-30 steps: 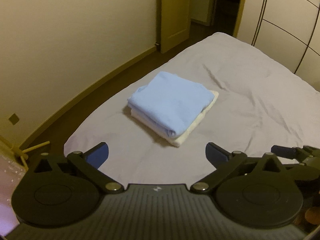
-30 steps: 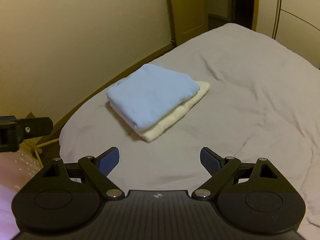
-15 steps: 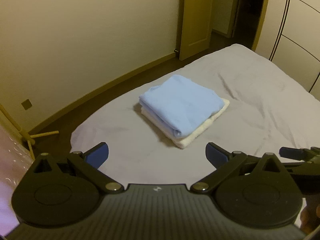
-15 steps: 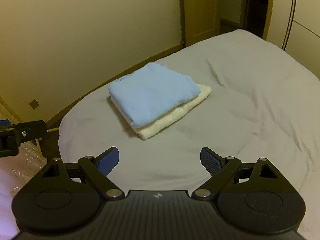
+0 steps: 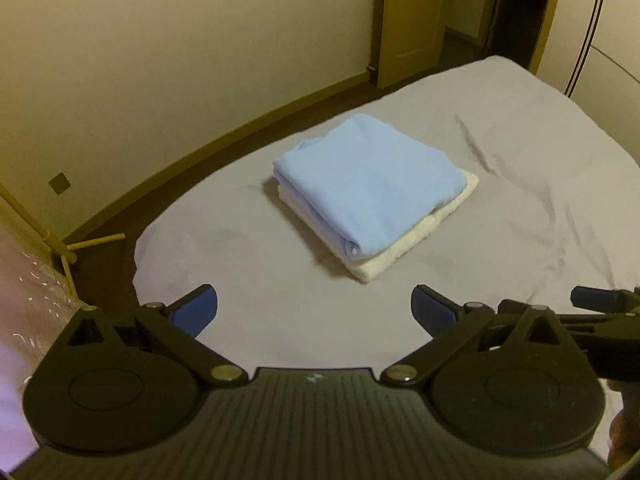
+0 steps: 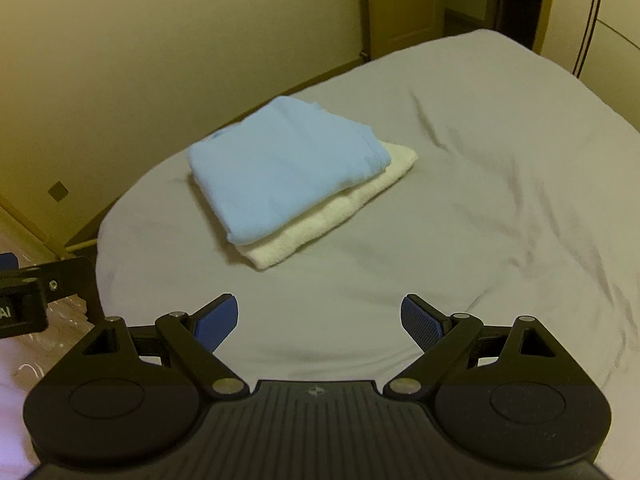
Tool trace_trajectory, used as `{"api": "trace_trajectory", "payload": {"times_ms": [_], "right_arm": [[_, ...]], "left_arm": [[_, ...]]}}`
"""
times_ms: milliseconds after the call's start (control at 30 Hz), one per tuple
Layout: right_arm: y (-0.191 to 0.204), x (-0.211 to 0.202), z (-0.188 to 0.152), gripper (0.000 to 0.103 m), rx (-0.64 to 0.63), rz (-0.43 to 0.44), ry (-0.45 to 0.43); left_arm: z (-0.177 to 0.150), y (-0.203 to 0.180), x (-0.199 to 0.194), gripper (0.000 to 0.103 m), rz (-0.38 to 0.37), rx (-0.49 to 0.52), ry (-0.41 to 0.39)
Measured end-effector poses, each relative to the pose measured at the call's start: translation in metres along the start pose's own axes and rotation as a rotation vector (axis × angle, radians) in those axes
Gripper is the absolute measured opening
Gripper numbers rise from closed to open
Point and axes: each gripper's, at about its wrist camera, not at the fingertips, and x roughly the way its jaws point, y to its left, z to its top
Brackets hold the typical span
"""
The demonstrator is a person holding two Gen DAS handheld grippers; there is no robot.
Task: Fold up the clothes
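A folded light blue garment (image 5: 368,184) (image 6: 284,168) lies on top of a folded cream garment (image 5: 416,232) (image 6: 332,216), stacked near the corner of the grey bed (image 5: 520,184) (image 6: 500,184). My left gripper (image 5: 314,308) is open and empty, held above the bed's near edge, well short of the stack. My right gripper (image 6: 320,320) is open and empty, also back from the stack. The right gripper's side shows at the right edge of the left wrist view (image 5: 600,312); the left gripper shows at the left edge of the right wrist view (image 6: 36,288).
A cream wall (image 5: 180,60) with a dark baseboard runs left of the bed. An open door (image 5: 412,12) and wardrobe panels (image 5: 608,40) stand at the far end. A wooden rack leg (image 5: 64,248) and pinkish plastic-wrapped material (image 5: 24,300) lie at the lower left.
Both grippers have pulled back and tilted a little, so the stack sits slightly farther and more centred. The stack has not moved. Both grippers stay open.
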Motion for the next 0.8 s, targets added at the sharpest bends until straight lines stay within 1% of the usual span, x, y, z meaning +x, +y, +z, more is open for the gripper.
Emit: {"api": "trace_trajectory", "payload": {"times_ms": [267,800], "right_arm": [[-0.016,0.028,0.013,0.091,0.016,-0.023,0.043],[-0.024,0.067,0.035,0.091,0.039,-0.016,0.083]], "left_arm": [[0.003,-0.014,0.038,0.102,-0.032,0.018,0.078],[0.029,-0.007,0.075,0.102,-0.040,-0.003,0.116]]}}
